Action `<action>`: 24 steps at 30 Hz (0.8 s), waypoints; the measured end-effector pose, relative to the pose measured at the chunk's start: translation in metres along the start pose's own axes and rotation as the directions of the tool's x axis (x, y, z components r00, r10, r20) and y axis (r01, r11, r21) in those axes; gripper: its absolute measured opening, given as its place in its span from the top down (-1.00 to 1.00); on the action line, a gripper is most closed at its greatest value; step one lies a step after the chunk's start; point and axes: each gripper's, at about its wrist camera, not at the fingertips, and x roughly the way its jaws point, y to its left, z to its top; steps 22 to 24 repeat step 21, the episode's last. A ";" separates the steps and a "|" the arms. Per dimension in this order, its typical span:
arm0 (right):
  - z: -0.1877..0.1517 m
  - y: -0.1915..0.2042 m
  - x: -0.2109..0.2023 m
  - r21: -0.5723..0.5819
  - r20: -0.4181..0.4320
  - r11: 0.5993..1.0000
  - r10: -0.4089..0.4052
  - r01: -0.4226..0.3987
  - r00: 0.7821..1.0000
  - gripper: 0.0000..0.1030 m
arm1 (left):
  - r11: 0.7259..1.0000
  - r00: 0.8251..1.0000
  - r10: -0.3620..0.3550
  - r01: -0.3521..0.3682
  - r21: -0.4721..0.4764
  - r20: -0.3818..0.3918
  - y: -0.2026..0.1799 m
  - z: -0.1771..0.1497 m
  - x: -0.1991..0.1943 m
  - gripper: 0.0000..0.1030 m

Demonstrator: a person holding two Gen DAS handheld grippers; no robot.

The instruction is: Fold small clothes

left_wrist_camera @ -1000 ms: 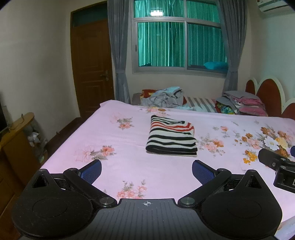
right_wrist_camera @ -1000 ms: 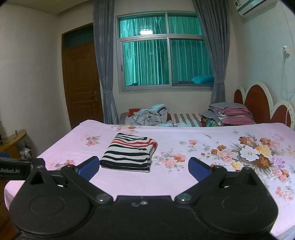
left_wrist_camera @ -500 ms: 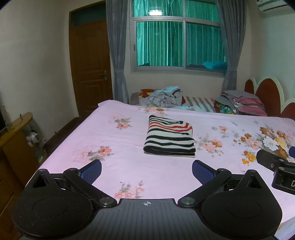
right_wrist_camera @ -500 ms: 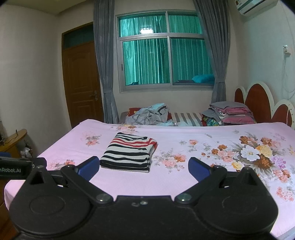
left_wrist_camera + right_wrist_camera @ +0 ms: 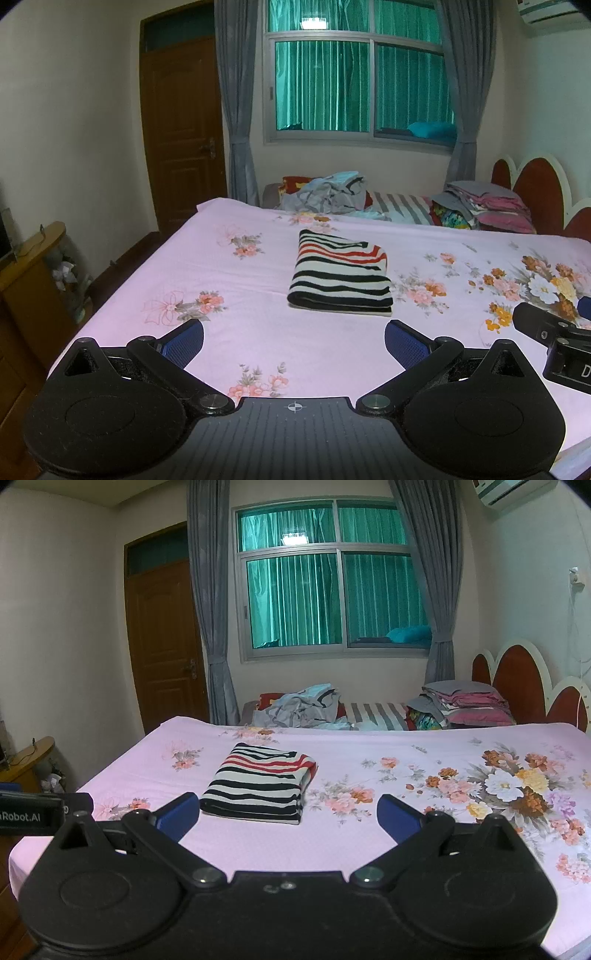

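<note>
— Right wrist view: what lies on the pink floral bedsheet?
— A folded striped garment, flat mid-bed, long axis running away toward the window, fold edge nearest.
— Any writing?
— "Robot.AI" on the left gripper's body at the frame's left edge.
— And the grippers?
— Left and right gripper both hover level above the sheet, blue fingers spread wide, holding nothing, the garment just beyond.

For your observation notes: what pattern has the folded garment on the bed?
Black, white and red stripes, clearest in the left wrist view.
</note>
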 end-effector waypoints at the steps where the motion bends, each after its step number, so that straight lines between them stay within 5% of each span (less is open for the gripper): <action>1: 0.000 0.000 0.000 0.001 0.000 1.000 0.001 -0.001 1.000 -0.99 | 1.000 1.000 -0.002 0.002 0.000 0.000 0.000 0.000 0.000 -1.00; 14: 0.000 -0.010 0.023 0.018 -0.034 1.000 -0.008 0.008 0.999 -0.99 | 0.999 0.999 -0.028 0.028 -0.016 -0.045 -0.007 0.006 0.029 -1.00; 24: 0.001 -0.022 0.051 0.033 -0.064 0.999 -0.016 0.018 0.998 -0.99 | 1.000 0.999 0.010 -0.010 0.007 0.044 -0.013 0.014 0.052 -0.99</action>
